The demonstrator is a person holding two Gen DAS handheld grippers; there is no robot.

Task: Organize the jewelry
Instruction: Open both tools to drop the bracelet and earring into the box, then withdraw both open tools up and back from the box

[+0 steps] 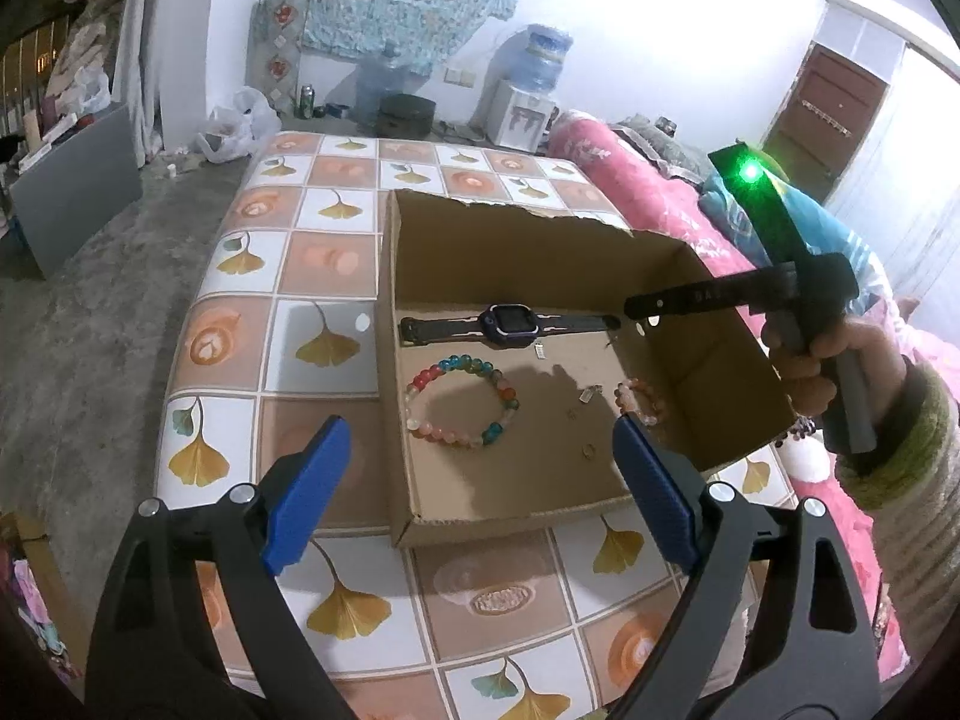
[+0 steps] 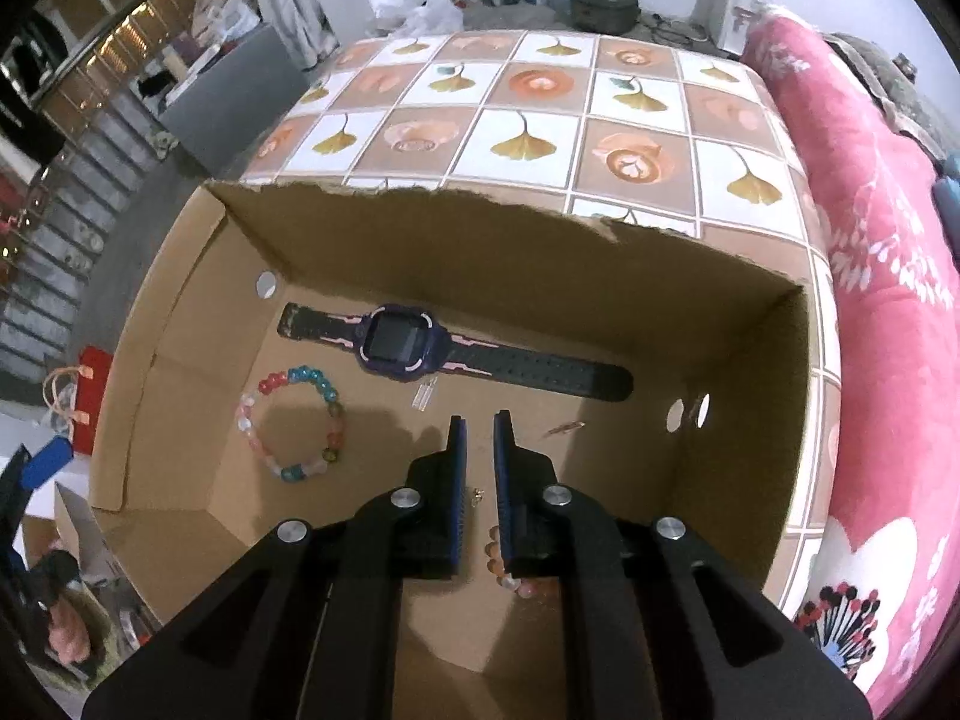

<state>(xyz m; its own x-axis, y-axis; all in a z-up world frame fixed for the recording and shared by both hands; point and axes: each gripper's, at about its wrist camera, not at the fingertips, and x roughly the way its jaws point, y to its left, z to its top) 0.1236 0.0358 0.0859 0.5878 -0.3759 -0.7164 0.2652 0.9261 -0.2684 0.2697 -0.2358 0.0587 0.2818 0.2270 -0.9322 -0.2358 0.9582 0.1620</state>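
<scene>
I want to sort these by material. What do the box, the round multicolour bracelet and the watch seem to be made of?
Box: brown corrugated cardboard, matte; its far edge is torn and ragged.
Multicolour bracelet: round beads, glossy and partly translucent, so glass or polished stone; I cannot tell which.
Watch: dark, matte, perforated strap, likely rubber or silicone; purple case looks plastic, with a glossy dark screen.

Background items: a water dispenser [image 1: 521, 114] is standing by the far wall, a blue water jug [image 1: 377, 87] resting on the floor beside it. A pink floral blanket [image 2: 888, 276] is lying along the worktop's [image 1: 336, 210] right edge.
</scene>
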